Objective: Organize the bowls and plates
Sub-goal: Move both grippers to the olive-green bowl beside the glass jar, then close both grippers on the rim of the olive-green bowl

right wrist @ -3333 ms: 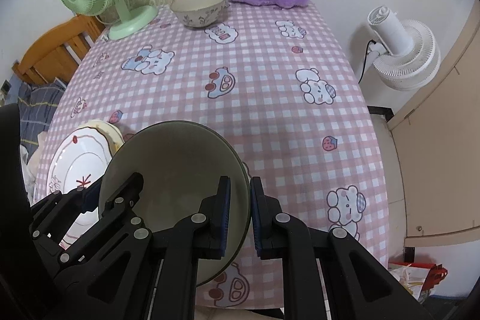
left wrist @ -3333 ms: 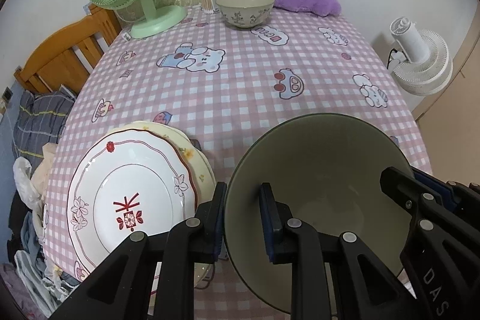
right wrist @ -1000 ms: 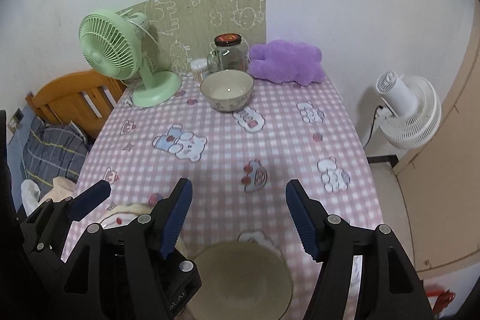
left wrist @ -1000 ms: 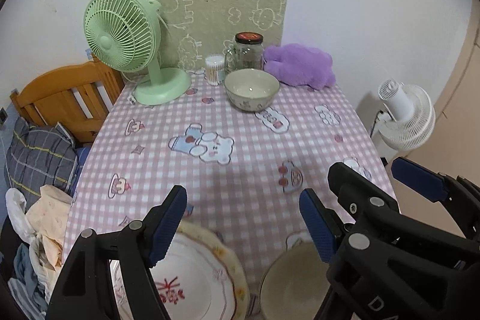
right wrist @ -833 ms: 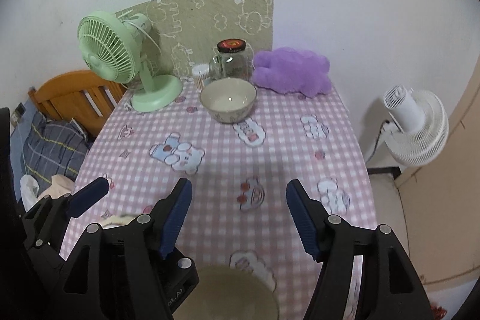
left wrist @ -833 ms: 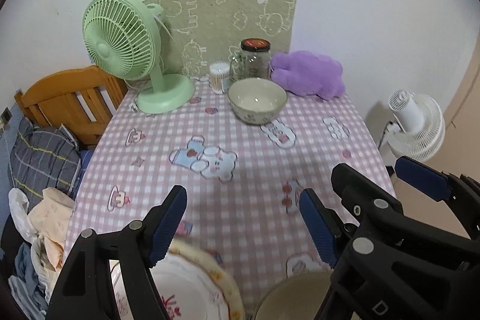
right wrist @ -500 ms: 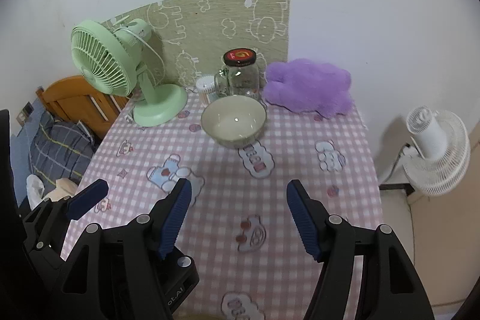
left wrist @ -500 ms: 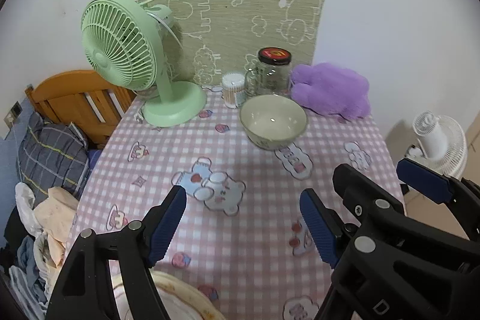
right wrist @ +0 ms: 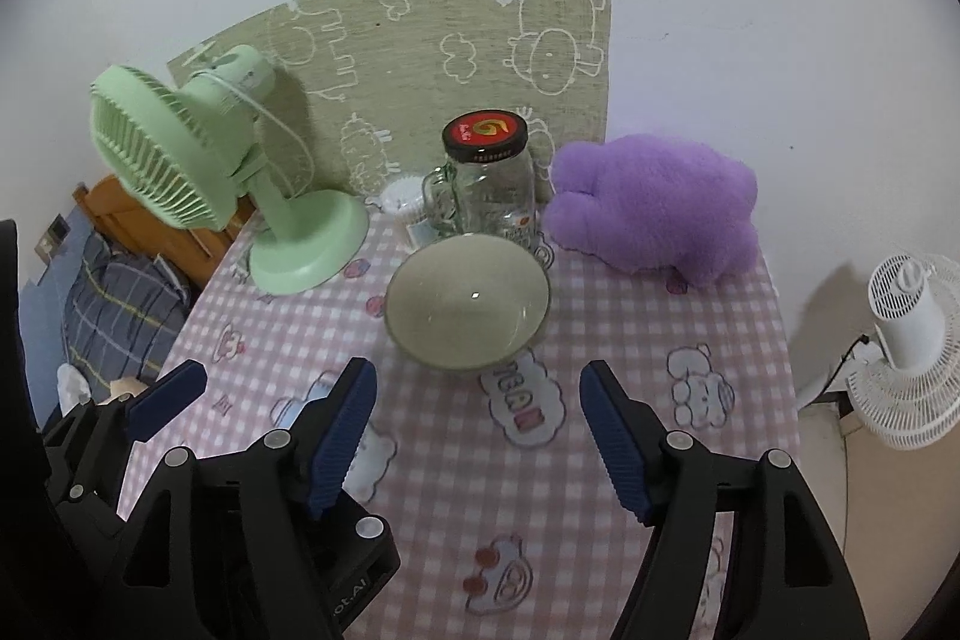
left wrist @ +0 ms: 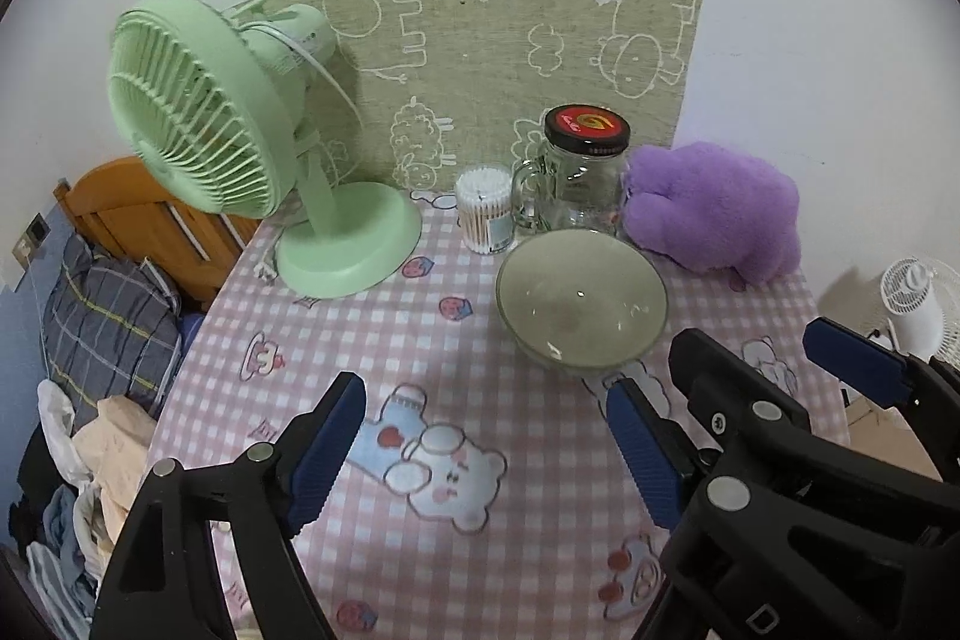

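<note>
We see the left gripper [left wrist: 486,451] and right gripper [right wrist: 477,433] empty, jaws spreading wider, above the checked tablecloth [right wrist: 600,340] near the pale bowl [right wrist: 467,307].

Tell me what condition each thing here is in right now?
Bowl: upright, empty, on the tablecloth.
Glass jar: upright, lid on.
Green fan: standing; too blurred to tell if it spins.
Left gripper: opening, nothing between its jaws.
Right gripper: opening, nothing between its jaws.
</note>
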Demonstrator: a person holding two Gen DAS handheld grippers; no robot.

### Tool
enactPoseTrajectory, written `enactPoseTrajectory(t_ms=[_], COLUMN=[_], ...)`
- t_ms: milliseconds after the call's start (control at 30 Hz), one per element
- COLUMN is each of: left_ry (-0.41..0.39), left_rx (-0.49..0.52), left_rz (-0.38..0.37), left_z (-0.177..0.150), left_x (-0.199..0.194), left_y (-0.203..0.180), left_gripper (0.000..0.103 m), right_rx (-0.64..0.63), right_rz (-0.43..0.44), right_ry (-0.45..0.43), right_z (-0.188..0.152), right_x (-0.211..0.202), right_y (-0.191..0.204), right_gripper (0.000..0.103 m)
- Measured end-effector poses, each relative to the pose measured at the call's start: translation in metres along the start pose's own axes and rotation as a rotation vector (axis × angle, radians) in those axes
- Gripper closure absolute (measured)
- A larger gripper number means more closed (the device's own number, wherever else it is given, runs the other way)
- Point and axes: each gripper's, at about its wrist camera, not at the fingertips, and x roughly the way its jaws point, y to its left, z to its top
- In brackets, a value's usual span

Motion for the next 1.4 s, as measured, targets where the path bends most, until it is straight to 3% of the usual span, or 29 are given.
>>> enactPoseTrajectory(t_ms=[500,700,933,1000,1167,1267,1400], left_ry=[0.021,0.044,0.036,0.040,0.059,0.079,0.080], left_rx=[0.002,-0.002,0.003,-0.002,-0.012,-0.019,-0.017], left_rz=[0.045,0.048,0.079,0.077,0.091,0.064,0.052], left_z=[0.031,0.034,0.035,0.035,0.034,0.033,0.034], left_x=[0.088,0.116,0.139,0.145,0.157,0.162,0.163], left_y=[-0.018,-0.023,-0.026,-0.025,-0.025,-0.024,-0.025], left_gripper=[0.034,0.040,0.054,0.057,0.072,0.079,0.083], right_rx=[0.036,0.055,0.066,0.075,0.074,0.061,0.057], right_rz=[-0.014,-0.030,-0.051,-0.056,-0.066,-0.093,-0.094], right_ry=[0.022,0.042,0.052,0.058,0.066,0.060,0.056], right_z=[0.029,0.031,0.032,0.032,0.032,0.033,0.034], right_x=[0.092,0.123,0.150,0.156,0.168,0.172,0.174], right_y=[-0.025,-0.034,-0.037,-0.038,-0.040,-0.039,-0.041], right_gripper=[0.029,0.036,0.058,0.061,0.079,0.085,0.085])
